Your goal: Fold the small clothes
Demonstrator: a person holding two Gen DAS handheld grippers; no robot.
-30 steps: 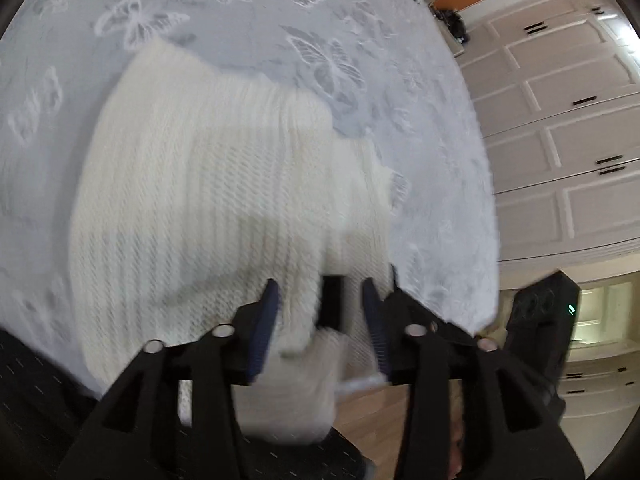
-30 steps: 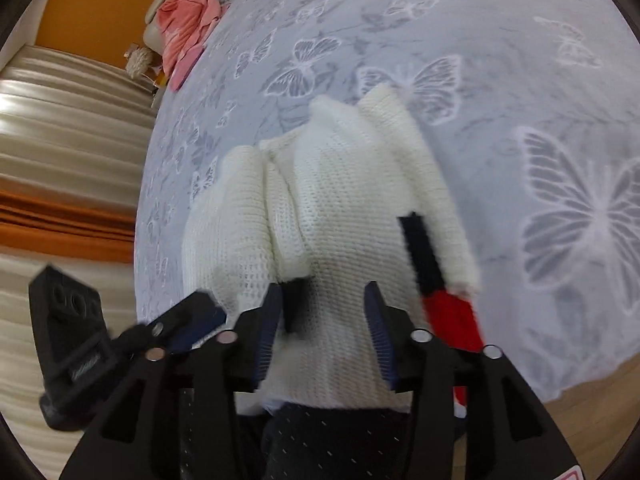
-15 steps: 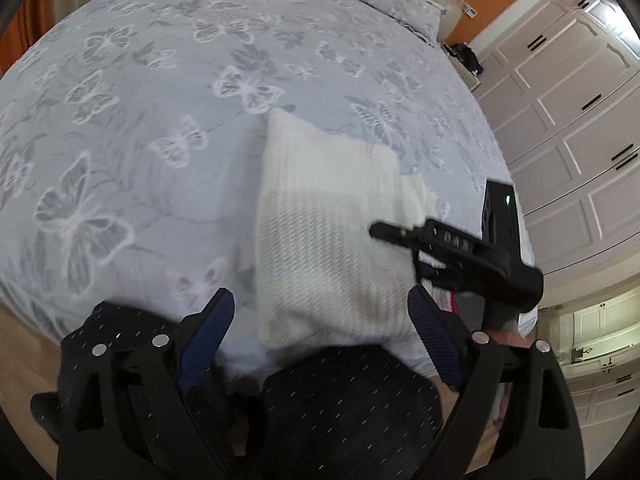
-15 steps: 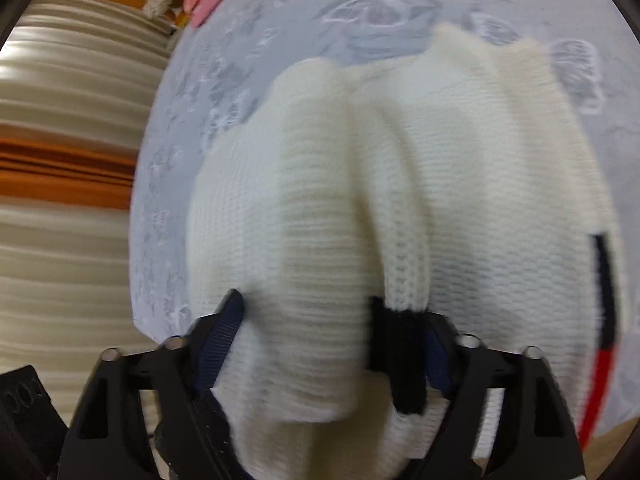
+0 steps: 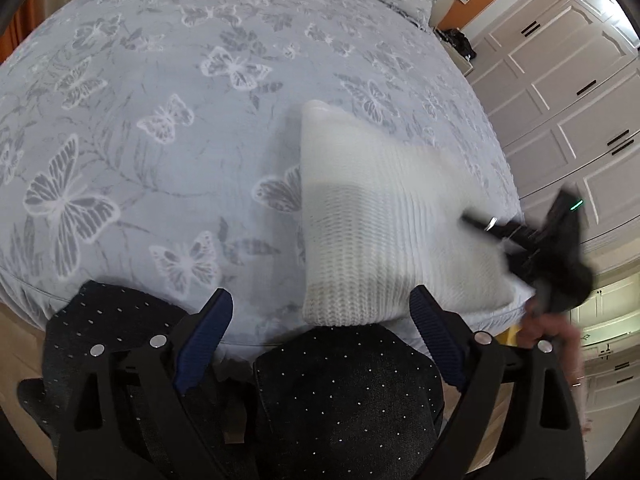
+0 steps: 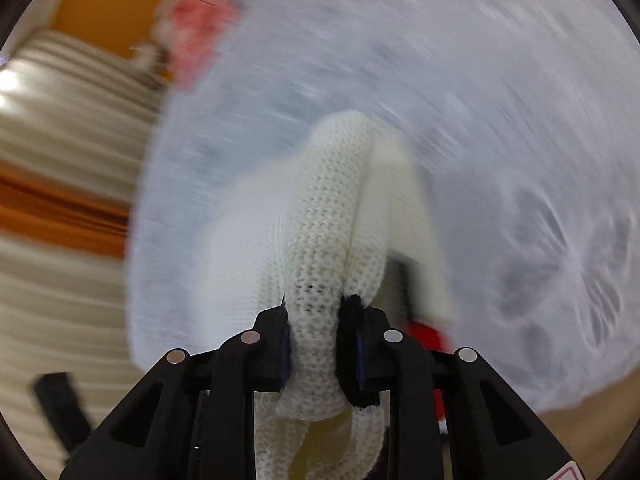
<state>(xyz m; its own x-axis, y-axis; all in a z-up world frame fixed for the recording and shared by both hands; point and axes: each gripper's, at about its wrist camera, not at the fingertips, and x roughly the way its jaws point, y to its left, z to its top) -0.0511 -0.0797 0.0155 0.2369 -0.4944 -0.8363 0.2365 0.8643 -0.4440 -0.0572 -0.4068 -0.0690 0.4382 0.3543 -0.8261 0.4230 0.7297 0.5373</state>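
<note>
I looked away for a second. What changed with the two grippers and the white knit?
The left gripper let go of the white knit, opened wide and pulled back toward the person. The right gripper shut on a bunched fold and is sweeping fast. The knit stays on the butterfly bedspread.

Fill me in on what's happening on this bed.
A person with a handheld gripper in each hand is folding a white knit sweater on the butterfly-print bedspread. The right gripper is shut on a bunched fold of the sweater near the bed's edge. The left gripper is open and empty, held back from the sweater. The right view is motion-blurred.
</note>
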